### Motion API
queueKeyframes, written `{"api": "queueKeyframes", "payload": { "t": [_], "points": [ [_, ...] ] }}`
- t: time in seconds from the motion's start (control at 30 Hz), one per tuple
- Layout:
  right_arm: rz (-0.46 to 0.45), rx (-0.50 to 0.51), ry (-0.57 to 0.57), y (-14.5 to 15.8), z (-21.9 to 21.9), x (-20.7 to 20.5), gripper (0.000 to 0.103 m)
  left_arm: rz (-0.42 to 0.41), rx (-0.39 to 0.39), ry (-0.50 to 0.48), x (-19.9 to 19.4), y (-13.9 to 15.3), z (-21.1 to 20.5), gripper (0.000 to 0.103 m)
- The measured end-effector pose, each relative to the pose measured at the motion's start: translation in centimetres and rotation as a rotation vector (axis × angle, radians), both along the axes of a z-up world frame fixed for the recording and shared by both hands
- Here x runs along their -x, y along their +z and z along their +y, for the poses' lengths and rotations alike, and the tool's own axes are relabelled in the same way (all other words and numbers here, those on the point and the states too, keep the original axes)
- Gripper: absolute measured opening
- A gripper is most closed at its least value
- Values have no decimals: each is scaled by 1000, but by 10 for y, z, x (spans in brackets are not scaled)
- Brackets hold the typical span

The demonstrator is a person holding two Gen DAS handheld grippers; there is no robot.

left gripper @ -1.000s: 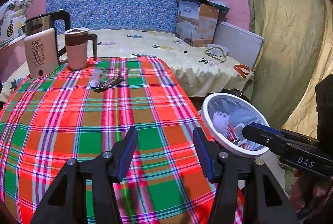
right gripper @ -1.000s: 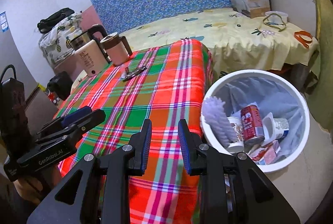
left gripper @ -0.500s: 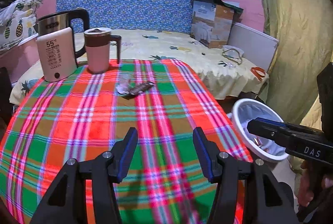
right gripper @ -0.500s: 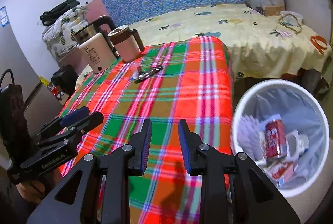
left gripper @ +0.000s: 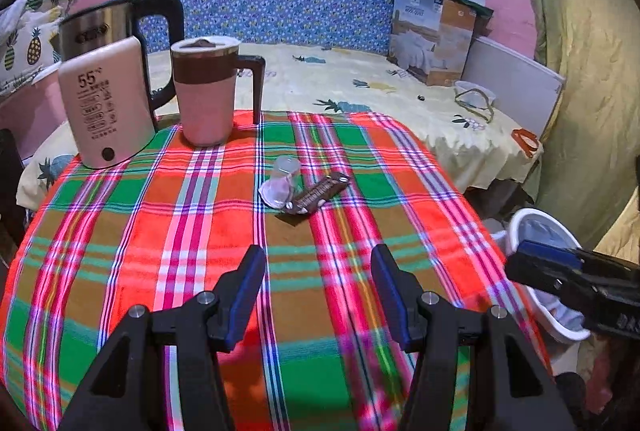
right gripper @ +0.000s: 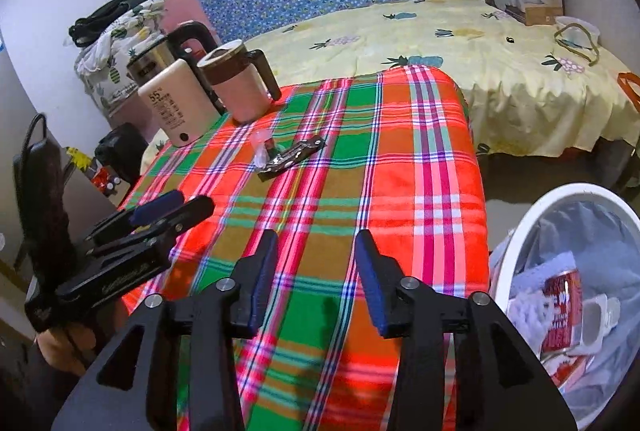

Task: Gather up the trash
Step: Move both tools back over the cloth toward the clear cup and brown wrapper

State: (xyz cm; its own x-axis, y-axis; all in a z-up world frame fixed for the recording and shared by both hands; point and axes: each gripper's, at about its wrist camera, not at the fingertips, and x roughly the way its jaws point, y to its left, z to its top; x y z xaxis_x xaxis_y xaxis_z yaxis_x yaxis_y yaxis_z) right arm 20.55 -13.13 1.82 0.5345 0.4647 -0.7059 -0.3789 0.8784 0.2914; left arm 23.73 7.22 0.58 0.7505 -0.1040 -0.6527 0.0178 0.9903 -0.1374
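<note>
Bedside table in red-and-green plaid cloth (left gripper: 200, 231), trash at its middle.
Dark brown foil snack wrapper (left gripper: 318, 194) touched a crumpled clear plastic cup (left gripper: 280, 183); both looked light, crushable (pinch edges). Left gripper (left gripper: 318, 291) hung open, empty; right gripper (right gripper: 316, 277) was opening, empty, beside the white bin (right gripper: 520, 243).

My matt black plastic left gripper (left gripper: 318, 287) and right gripper (right gripper: 316, 271), each with blue pads, hang over a soft plaid cloth (left gripper: 200, 231) on the table. On it lie a glossy brown foil wrapper (left gripper: 318, 195) and a clear, crinkled plastic cup (left gripper: 280, 179). Behind stand a brushed-metal kettle (left gripper: 100, 27) and a smooth matt pink mug (left gripper: 206, 91); the white plastic bin (right gripper: 516, 255) holds a thin translucent liner.
</note>
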Motion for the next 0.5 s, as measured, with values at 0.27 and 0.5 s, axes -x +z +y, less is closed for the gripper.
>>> {"api": "queueKeyframes", "payload": {
  "t": [0.27,0.5],
  "points": [
    [15,15,5,-8,0,-15,43,26,17,25,-61,-15,15,57],
    [39,16,-3,-15,-3,-22,43,45,4,50,-102,-30,21,57]
  ]
}}
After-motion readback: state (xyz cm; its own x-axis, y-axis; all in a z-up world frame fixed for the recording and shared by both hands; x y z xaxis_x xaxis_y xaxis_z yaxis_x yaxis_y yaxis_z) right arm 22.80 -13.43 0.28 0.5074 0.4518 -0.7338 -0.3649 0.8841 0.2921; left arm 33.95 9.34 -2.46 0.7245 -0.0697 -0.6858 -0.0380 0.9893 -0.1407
